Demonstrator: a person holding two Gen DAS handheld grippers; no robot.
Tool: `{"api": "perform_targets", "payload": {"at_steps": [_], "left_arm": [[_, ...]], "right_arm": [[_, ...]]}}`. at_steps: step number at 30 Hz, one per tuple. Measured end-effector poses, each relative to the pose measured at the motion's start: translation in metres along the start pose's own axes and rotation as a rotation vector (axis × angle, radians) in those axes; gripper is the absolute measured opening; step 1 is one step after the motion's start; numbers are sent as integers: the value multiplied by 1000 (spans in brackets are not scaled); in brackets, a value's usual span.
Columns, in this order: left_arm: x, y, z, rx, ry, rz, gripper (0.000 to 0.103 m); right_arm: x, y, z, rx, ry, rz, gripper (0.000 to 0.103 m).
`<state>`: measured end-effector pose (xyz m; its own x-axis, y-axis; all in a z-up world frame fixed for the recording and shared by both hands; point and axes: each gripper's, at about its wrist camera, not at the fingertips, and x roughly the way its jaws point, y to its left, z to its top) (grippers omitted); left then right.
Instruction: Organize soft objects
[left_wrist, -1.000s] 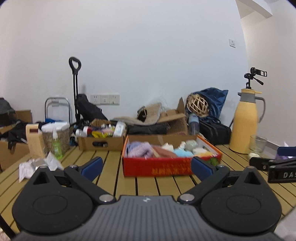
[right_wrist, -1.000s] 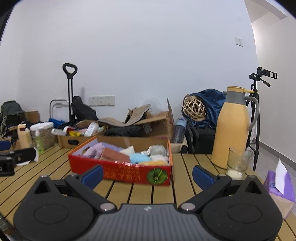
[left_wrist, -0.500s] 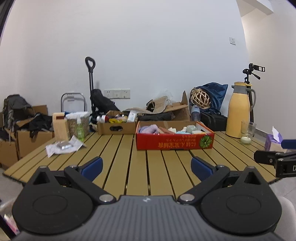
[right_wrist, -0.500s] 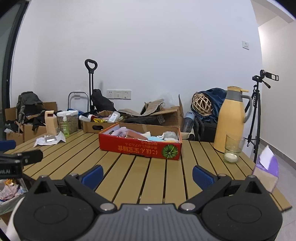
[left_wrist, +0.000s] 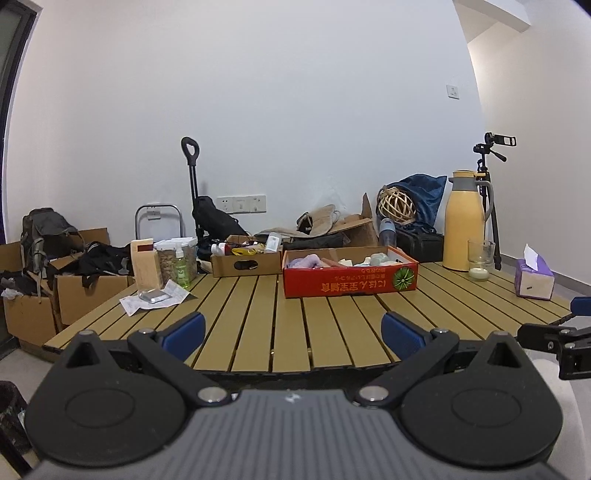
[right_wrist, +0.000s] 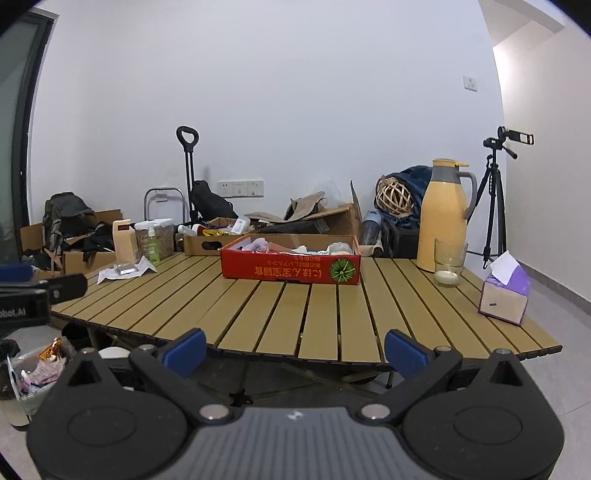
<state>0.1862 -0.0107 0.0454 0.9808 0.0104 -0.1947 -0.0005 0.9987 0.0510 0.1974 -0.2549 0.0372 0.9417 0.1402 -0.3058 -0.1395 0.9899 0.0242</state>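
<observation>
Slatted tabletop (left_wrist: 258, 306), white wall behind. Red box (left_wrist: 349, 271) of soft objects (left_wrist: 304, 261) sits mid-table. Both claws have backed away to the near edge since a second ago. Left claw (left_wrist: 291, 326) and right claw (right_wrist: 293, 347) both spread wide, holding nothing. Reads as sorting finished, or a pause before reaching in again.

Both wrist fisheyes sat off the near edge of the slatted table (left_wrist: 258, 317), low, facing across it toward the back wall. The left view looked from slightly left, the right view from further right and maybe a bit further back. Both shared the red box (left_wrist: 349, 282) (right_wrist: 291, 266), yellow thermos (left_wrist: 463, 221) (right_wrist: 443, 218) and tissue box (right_wrist: 504, 295); each caught the other gripper at its edge.
</observation>
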Motion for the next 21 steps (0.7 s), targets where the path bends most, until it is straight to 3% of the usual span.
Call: {"api": "perform_targets", "payload": {"at_steps": [5, 21], "left_arm": [[-1, 8, -2, -25, 7, 25, 103], [-1, 7, -3, -28, 2, -9, 103]], "right_arm": [[4, -1, 4, 15, 0, -3, 103], [5, 4, 3, 2, -18, -7, 103]]}}
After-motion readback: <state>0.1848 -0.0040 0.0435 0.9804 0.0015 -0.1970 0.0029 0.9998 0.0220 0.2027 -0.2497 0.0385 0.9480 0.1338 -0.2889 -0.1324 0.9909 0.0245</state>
